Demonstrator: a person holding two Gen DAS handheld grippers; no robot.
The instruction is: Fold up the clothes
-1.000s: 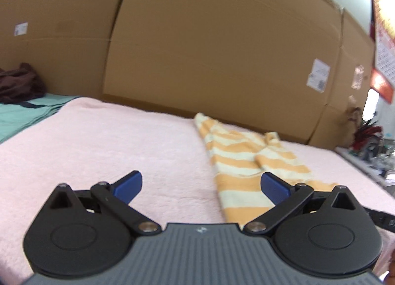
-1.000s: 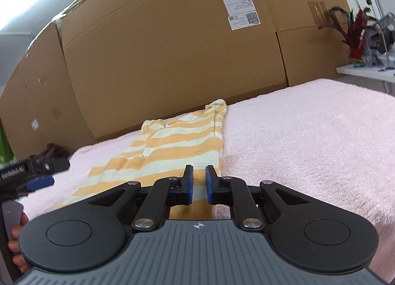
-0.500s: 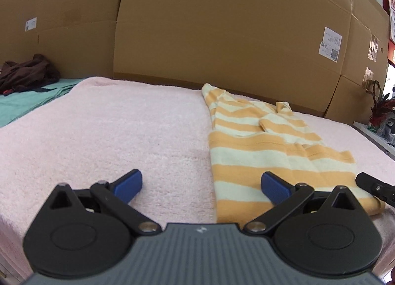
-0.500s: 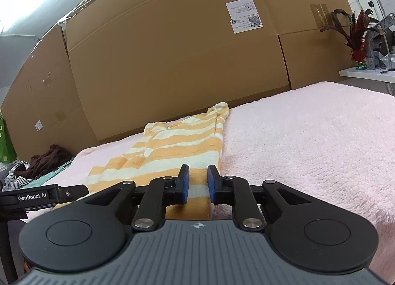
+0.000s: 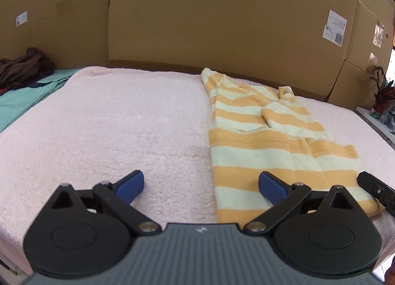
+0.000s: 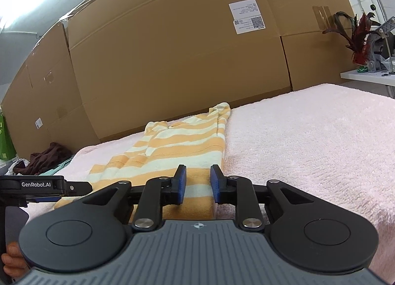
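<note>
Striped shirt point(image 5: 259, 137) lies folded on pink blanket point(image 5: 123, 124) (both tongs apart).

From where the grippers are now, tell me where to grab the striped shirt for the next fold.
Grip the striped shirt by its near hem, one corner per gripper, coming in low from the near edge of the pink blanket. It lies flat and lengthwise, already narrowed. The left gripper is wide open at the near-left corner; the right gripper, partly open, is over the near-right corner.
</note>
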